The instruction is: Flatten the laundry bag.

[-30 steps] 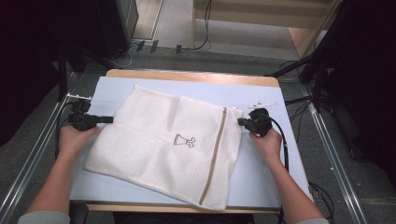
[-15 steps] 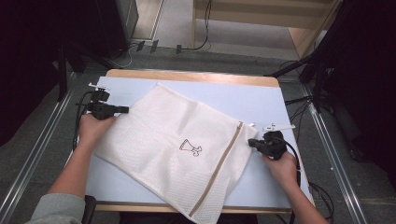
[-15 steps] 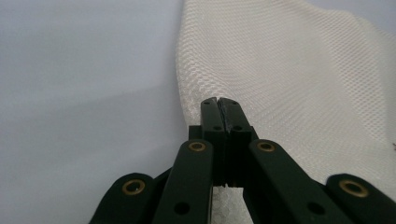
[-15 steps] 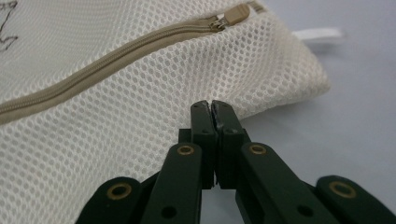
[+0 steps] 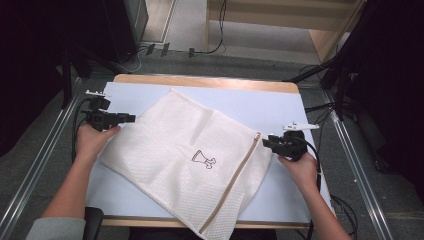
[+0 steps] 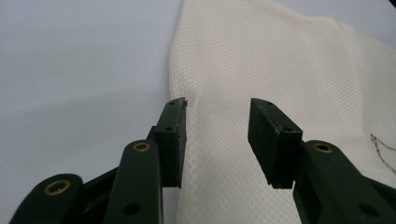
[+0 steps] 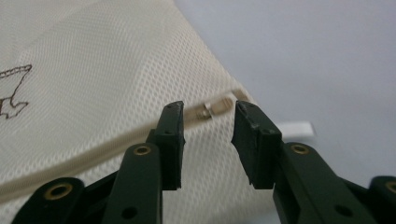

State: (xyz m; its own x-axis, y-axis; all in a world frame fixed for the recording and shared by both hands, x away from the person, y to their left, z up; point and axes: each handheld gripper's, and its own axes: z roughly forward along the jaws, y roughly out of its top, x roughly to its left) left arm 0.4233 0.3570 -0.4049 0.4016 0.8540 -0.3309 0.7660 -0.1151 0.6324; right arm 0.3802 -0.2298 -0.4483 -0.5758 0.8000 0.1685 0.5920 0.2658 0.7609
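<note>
left gripper fingers apart, right gripper likewise

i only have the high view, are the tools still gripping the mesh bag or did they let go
Observer: The left tool has just opened; its pads stand apart over the mesh bag, not pinching it.
Operator: and the right one
Observer: The right tool has just opened too; the bag's zipper pull shows in the gap, unclamped.
Operator: anything beside that corner
Observer: A small white tab sticks out from the bag's edge onto the table.
</note>
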